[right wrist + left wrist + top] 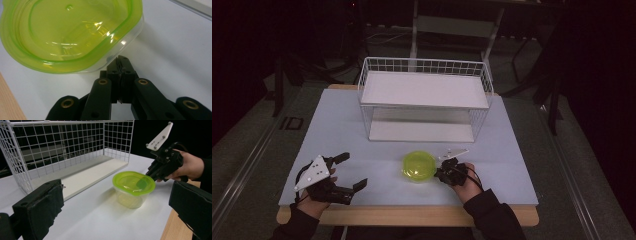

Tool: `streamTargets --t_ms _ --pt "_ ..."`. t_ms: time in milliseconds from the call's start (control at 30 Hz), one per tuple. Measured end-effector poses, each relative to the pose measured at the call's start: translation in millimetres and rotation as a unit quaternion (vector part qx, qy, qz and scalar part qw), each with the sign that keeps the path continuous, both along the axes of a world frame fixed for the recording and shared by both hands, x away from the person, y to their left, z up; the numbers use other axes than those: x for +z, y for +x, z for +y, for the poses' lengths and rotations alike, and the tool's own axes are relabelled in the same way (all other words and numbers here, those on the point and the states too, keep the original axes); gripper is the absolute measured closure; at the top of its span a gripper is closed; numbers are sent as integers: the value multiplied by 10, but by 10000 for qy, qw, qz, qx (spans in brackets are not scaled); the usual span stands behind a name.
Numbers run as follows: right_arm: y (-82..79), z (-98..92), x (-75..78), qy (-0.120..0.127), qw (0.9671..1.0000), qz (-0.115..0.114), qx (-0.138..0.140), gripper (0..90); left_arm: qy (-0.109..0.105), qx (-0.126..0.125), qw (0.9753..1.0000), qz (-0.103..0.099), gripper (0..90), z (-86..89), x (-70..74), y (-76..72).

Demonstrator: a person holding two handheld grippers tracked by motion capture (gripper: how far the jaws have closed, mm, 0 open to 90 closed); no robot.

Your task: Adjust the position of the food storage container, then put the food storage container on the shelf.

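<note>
Green and clear plastic make up the tub [418, 166], which stands upright on the white bench [342, 130], near its front edge and in front of the wire rack [424, 100]. The tub is closed by a translucent green lid [133, 182], and the body under it is clear. Nothing can be seen inside it.

The right gripper [447, 172] is held just beside the tub, on its right side as seen in the high view. In the right gripper view its jaws are seen pressed together, with no gap between the tips, and the tips lie close under the rim of the lid. Nothing is pinched between them. Whether the tips touch the tub wall cannot be told.

The left gripper [349, 172] is held near the front left corner of the bench, well apart from the tub. Its jaws are spread wide and nothing is between them. In the left gripper view the tub is seen between the two black jaws but farther off, with the right hand [190, 166] beyond it.

The rack has a white shelf on top and a white board at the bottom, and both are bare.
</note>
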State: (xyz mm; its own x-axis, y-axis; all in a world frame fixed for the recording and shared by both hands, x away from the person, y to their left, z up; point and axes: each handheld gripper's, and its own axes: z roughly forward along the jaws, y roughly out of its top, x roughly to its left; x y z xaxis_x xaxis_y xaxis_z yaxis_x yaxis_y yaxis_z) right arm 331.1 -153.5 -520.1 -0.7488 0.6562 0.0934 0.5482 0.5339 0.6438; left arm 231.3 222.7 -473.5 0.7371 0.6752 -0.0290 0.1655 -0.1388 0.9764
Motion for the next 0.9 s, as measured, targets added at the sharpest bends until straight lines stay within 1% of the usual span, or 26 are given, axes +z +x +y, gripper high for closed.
streamTargets --t_ms 167,267,300,400,433,500,533,567,633,667,700,733,767,800,833,867,900 --pt "-7 18 -6 -28 10000 14 8 873 -20 -20 10000 33 3 -2 -3 2" --pt "-13 -12 20 -39 10000 -37 -12 862 -9 -24 10000 40 2 -5 -4 1" --pt "-19 -28 36 -41 10000 -73 -25 852 13 -35 10000 38 3 -6 -5 2" --pt "-56 -80 103 -192 9995 -249 -84 816 160 -43 9999 33 3 -25 -12 5" --pt "-64 -105 126 -206 9992 -316 -98 796 174 -73 9998 43 3 -33 -13 8" --pt "-78 -163 176 -133 9992 -323 -173 749 128 -116 9998 108 2 -52 -16 9" --pt "-90 -190 200 -145 9989 -414 -176 711 52 -171 9998 113 3 -57 -13 9" --pt "-105 -213 224 -158 9985 -508 -135 635 17 -195 9997 140 2 -64 -4 8" --pt "-142 -256 278 -158 9979 -613 -154 523 36 -228 9996 136 3 -81 6 3" --pt "-164 -281 305 -93 9975 -669 -185 443 79 -235 9995 193 3 -92 10 3" --pt "-191 -309 333 52 9975 -683 -160 358 52 -303 9992 263 3 -103 10 5" --pt "-191 -309 333 52 9975 -683 -160 358 52 -303 9992 263 3 -103 10 5" --pt "-245 -343 373 139 9977 -663 16 254 -30 -379 9986 363 3 -121 16 11" --pt "-270 -356 389 216 9972 -715 47 219 -30 -379 9986 363 3 -121 16 11" --pt "-295 -375 406 320 9967 -746 66 168 -105 -465 9977 478 3 -153 40 25" --pt "-311 -389 420 393 9967 -701 54 118 -105 -465 9977 478 3 -153 40 25" --pt "-325 -402 434 417 9965 -723 50 122 -118 -510 9972 533 3 -193 76 38"
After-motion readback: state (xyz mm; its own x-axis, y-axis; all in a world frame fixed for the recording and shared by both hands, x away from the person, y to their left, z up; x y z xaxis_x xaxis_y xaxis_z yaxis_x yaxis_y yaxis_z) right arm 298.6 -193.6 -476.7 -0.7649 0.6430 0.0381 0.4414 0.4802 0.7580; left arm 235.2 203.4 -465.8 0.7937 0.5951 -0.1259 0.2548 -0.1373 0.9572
